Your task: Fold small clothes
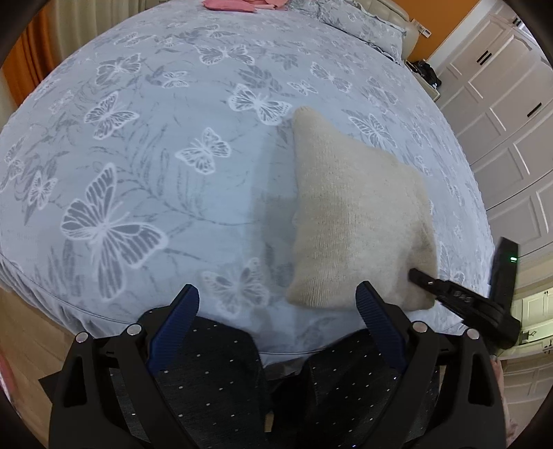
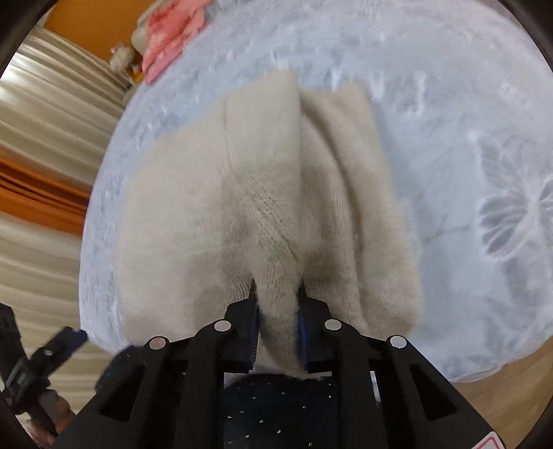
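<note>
A cream knitted garment (image 1: 349, 210) lies partly folded on the blue butterfly bedspread (image 1: 138, 145), near its front edge. My left gripper (image 1: 278, 297) hovers open just in front of the garment's near left corner, nothing between its blue pads. My right gripper (image 2: 278, 293) is shut on a bunched fold of the cream garment (image 2: 262, 207), which rises in a ridge from the jaws. In the left wrist view, the right gripper's tip (image 1: 423, 278) meets the garment's near right corner. One finger of the left gripper (image 2: 71, 336) shows at lower left in the right wrist view.
Pink clothes (image 1: 238, 4) lie at the far side of the bed, also seen as pink clothes (image 2: 169, 34). A pillow (image 1: 363, 20) sits at the head. White wardrobe doors (image 1: 501, 121) stand to the right. Pale curtains (image 2: 52, 138) hang left. Dark dotted trousers (image 1: 214, 373) are below.
</note>
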Motion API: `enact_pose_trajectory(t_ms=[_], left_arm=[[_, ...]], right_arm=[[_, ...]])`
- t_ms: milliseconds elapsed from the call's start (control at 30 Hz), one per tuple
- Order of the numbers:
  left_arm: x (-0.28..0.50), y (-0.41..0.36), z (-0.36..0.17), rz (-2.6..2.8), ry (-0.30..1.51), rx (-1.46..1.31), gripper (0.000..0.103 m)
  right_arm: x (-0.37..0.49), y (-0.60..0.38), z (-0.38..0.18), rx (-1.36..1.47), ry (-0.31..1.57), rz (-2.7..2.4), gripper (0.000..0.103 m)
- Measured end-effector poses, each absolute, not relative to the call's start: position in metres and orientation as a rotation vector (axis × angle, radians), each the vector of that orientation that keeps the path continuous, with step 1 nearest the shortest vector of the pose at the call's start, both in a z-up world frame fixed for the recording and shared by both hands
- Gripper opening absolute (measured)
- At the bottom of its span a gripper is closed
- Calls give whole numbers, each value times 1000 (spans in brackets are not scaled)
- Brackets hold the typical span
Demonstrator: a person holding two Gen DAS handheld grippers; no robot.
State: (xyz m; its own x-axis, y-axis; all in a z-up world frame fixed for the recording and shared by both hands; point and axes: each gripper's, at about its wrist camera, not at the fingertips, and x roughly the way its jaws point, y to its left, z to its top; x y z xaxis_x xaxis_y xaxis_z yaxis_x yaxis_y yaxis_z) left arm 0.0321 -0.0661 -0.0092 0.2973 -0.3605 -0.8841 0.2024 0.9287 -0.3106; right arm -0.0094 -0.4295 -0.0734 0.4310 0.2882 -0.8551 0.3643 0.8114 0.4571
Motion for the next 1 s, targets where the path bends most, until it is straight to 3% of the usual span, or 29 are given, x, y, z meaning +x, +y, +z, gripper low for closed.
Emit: enact_pose_trajectory(t_ms=[133, 267, 367, 467, 500, 533, 800, 933, 1000], left_arm=[[40, -72, -10, -386, 1212, -157, 90], [53, -91, -25, -412, 1252, -174, 90], [63, -108, -30, -431, 1271, -161, 90], [72, -120, -30, -469, 1267, -186, 93], [76, -123, -32, -489, 1274, -207, 94], [83, -126, -38, -509, 1290, -242, 94], [117, -134, -103, -450, 1468, -541, 96], [117, -141, -116, -464, 1488, -570, 98], [118, -142, -124, -469, 1513, -616, 98]], right_arm=[[-22, -443, -40, 590, 1071, -73, 15], [-16, -450, -108, 577, 1252, -57, 16], [-16, -453, -92, 624, 1196, -54, 23], [-17, -468, -70, 649, 1135, -89, 61], [-15, -473, -63, 637, 1111, -110, 80], [-12, -480, -60, 620, 1080, -141, 87], [16, -495, -121, 871, 1187, -78, 87], [12, -489, -140, 956, 1168, -85, 98], [12, -486, -142, 966, 1162, -98, 98]])
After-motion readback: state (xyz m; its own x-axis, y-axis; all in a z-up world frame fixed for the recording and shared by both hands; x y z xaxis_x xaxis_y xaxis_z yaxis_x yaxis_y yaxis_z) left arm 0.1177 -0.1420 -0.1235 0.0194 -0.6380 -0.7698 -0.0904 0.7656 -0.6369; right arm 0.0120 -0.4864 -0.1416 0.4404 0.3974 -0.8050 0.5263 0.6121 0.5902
